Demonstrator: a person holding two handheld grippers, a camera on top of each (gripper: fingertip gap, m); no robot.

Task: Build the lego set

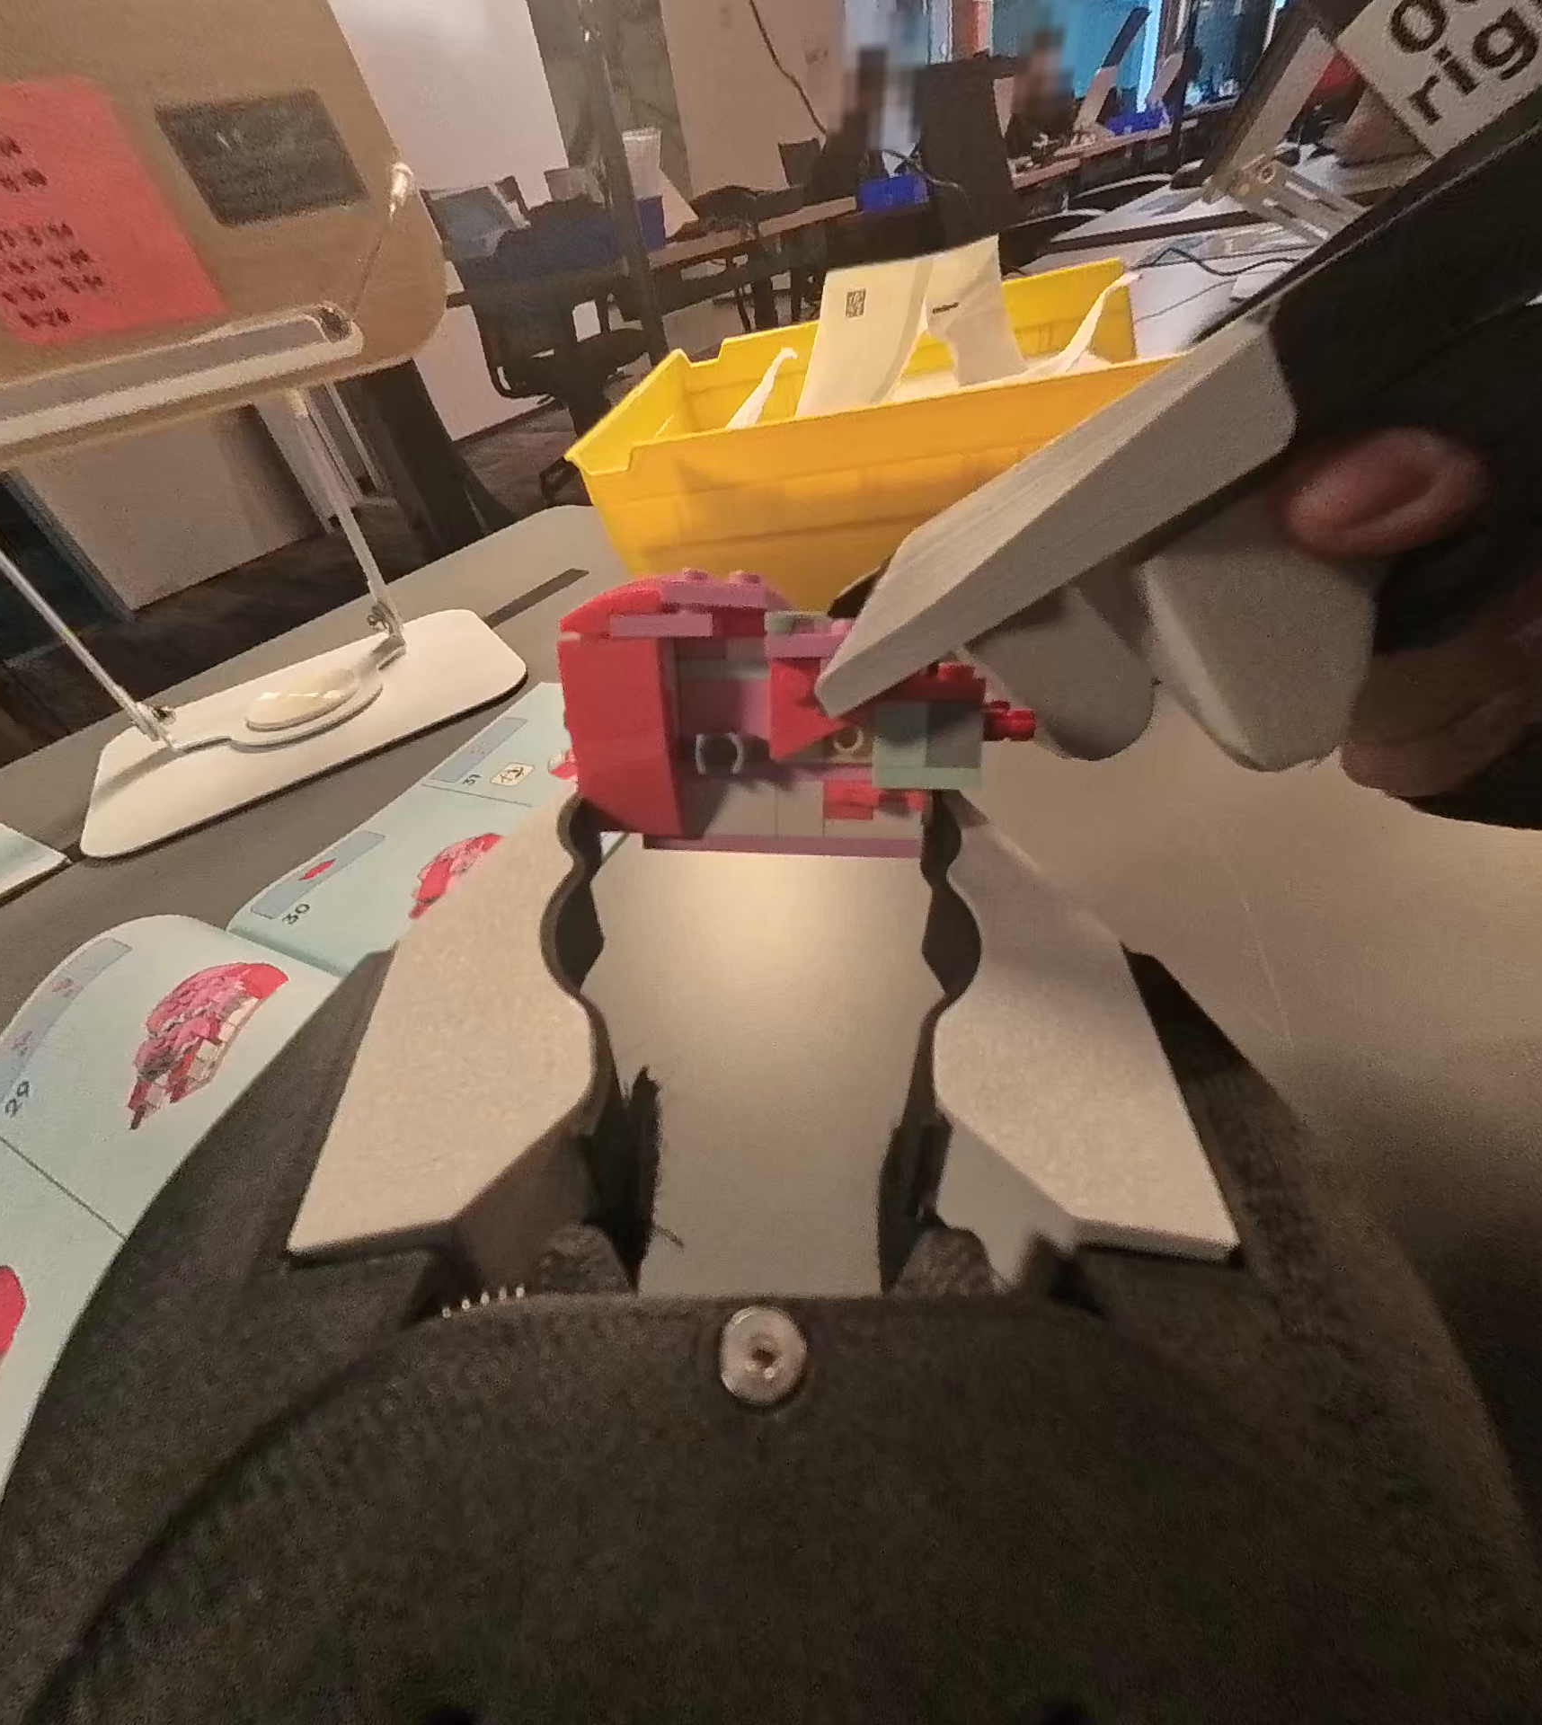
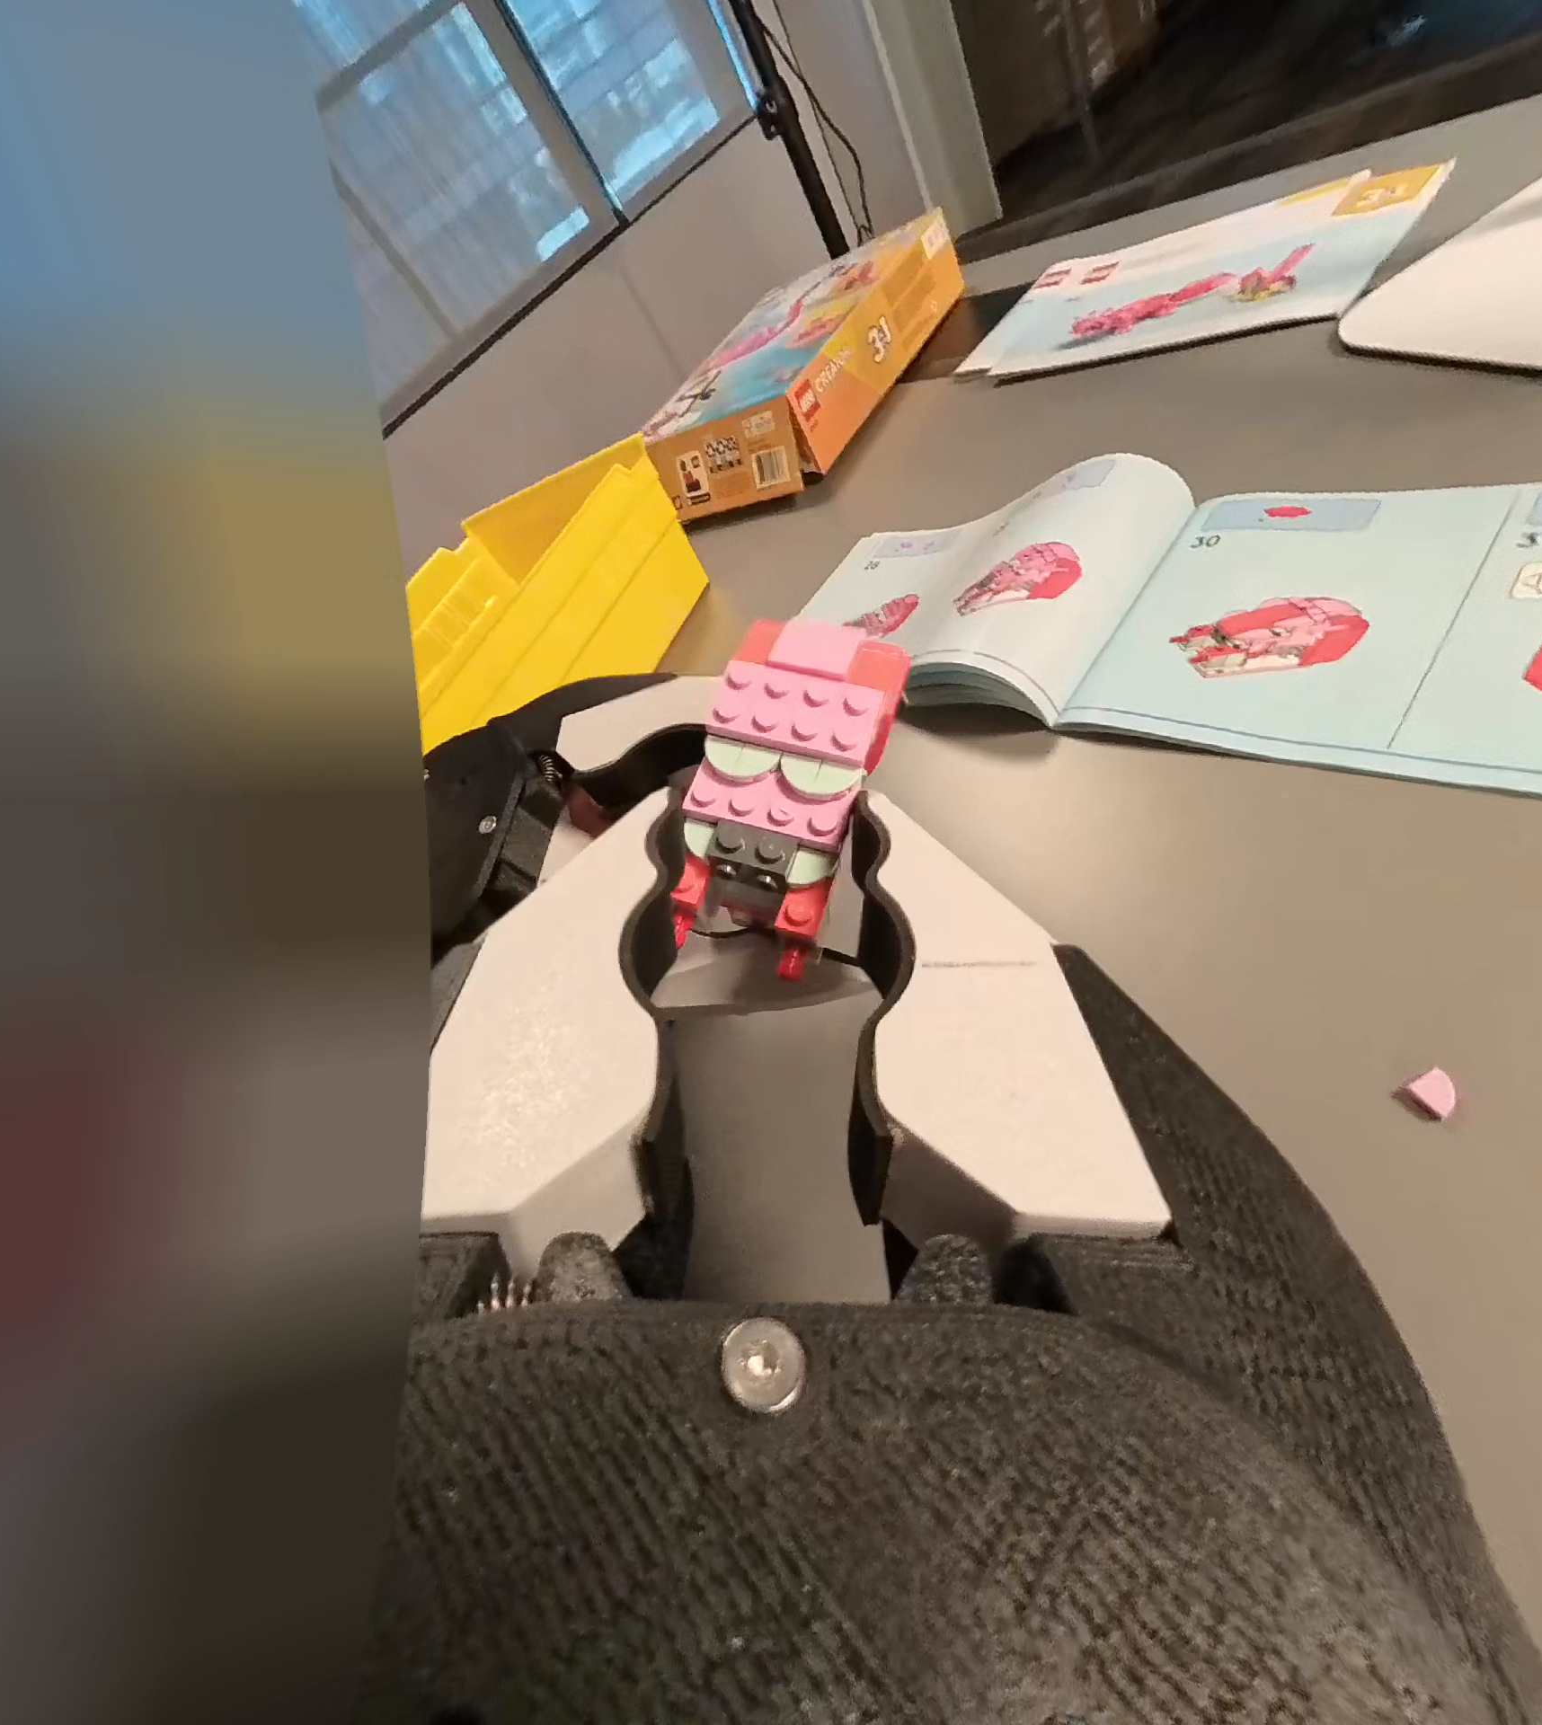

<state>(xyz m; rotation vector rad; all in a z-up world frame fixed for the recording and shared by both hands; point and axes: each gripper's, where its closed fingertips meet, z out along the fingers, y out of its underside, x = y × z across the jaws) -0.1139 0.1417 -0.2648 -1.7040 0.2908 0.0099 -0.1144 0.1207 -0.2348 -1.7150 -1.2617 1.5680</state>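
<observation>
A pink and red brick model (image 2: 786, 747) with pale green and dark grey parts is held above the grey table (image 2: 1215, 933). My right gripper (image 2: 763, 877) is shut on the model's lower end, with both pads against its sides. In the left wrist view the right gripper (image 1: 917, 700) comes in from the upper right and grips the model (image 1: 711, 709). My left gripper (image 1: 758, 826) is open wide. Its two fingertips (image 1: 576, 821) stand at either side of the model's underside without clamping it. The left gripper also shows in the right wrist view (image 2: 562, 775), behind the model.
A yellow bin (image 1: 749, 485) with white paper pieces stands behind the model. An open instruction booklet (image 2: 1262, 635) lies on the table, a second booklet (image 2: 1215, 271) and a toy box (image 2: 805, 373) farther off. A small pink piece (image 2: 1432, 1092) lies loose. A white stand base (image 1: 300, 728) sits at the left. Only a small space, under 4 cm, lies between the two pairs of fingers.
</observation>
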